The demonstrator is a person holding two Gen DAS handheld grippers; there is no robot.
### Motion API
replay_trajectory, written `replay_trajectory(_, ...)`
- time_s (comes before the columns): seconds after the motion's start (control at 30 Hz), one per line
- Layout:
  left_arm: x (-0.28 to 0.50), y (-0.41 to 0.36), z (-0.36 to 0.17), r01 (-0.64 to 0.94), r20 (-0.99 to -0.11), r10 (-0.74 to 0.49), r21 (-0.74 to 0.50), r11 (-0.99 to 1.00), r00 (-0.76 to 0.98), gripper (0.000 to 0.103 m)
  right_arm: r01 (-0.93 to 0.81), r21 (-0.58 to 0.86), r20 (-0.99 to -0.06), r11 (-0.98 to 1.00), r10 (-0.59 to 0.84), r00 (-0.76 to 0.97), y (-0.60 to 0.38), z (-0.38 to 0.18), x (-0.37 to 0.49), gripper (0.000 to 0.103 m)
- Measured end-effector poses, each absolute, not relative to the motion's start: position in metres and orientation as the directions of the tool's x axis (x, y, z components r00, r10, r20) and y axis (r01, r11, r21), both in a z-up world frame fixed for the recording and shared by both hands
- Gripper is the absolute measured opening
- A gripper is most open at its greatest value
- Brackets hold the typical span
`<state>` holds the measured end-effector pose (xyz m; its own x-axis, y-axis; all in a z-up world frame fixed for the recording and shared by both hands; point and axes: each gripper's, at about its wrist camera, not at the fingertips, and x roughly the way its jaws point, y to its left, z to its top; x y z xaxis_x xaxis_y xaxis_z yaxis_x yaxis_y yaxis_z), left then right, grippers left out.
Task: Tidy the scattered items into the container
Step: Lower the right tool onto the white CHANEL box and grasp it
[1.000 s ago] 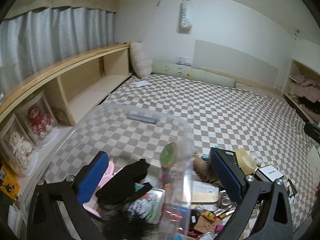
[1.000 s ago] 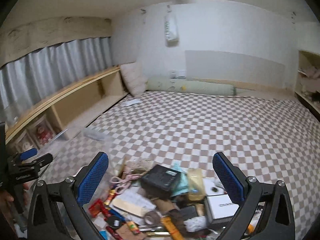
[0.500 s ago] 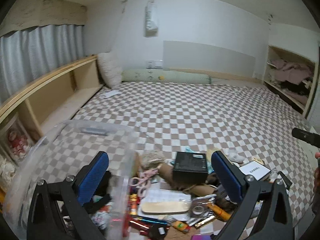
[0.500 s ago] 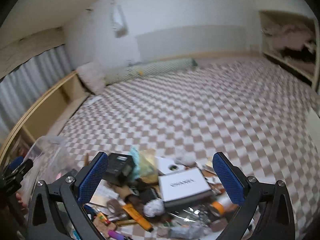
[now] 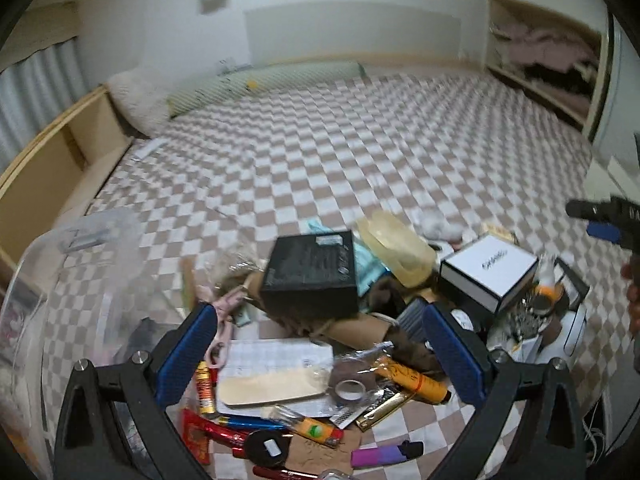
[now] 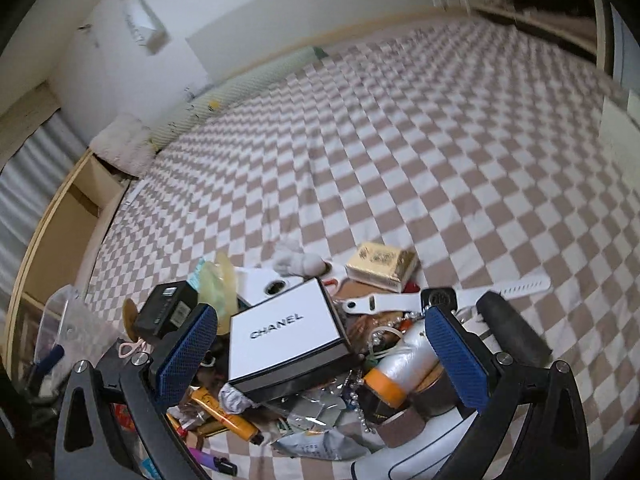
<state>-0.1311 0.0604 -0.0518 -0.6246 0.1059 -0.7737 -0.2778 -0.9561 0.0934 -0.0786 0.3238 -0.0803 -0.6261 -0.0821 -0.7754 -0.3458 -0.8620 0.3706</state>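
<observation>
Left gripper jaws spread wide, nothing between the blue pads; it hangs over the clutter at lower centre of the left wrist view; under it a pale flat oval board on a white printed sheet, a roll of clear tape, an orange tube; just above, a black rectangular cardboard box; clear plastic storage container at left edge, partly behind the left finger; purple lighter bottom centre.

Right gripper also wide open, empty; white lidded box with black lettering sits between its fingers in frame, contact unclear; silver orange-capped bottle by the right finger; gold foil box and white watch strap above; all on the brown-and-white checked bed cover.
</observation>
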Motion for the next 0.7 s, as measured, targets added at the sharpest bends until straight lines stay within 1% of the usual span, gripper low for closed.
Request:
replay_trajectory(0.23, -0.151, 0.097, -0.082, -0.346, -0.824, 0.12, 0.097, -0.933, -0.554, 0.103, -0.37, 0.363, -0.825, -0.855, -0.111, -0.554, 0.333, -0.121, -0.104, 0.103)
replay_trajectory(0.3, -0.159, 0.102, -0.09, -0.345, -0.836, 0.121, 0.086, -0.935, -0.535, 0.103, -0.375, 0.364, -0.839, -0.852, -0.125, -0.529, 0.334, -0.131, -0.112, 0.097)
replay_trajectory(0.47, -0.179, 0.102, -0.108, -0.319, -0.864, 0.104, 0.067, -0.946, -0.492, 0.103, -0.382, 0.37, -0.865, -0.847, -0.164, -0.474, 0.332, -0.156, -0.131, 0.093)
replay_trajectory(0.63, -0.198, 0.088, -0.122, -0.264, -0.883, 0.071, 0.061, -0.963, -0.464, 0.103, -0.38, 0.406, -0.874, -0.831, -0.231, -0.428, 0.324, -0.173, -0.146, 0.093)
replay_trajectory(0.7, -0.204, 0.081, -0.127, -0.241, -0.89, 0.059, 0.058, -0.969, -0.452, 0.103, -0.362, 0.396, -0.881, -0.844, -0.238, -0.408, 0.318, -0.177, -0.15, 0.093)
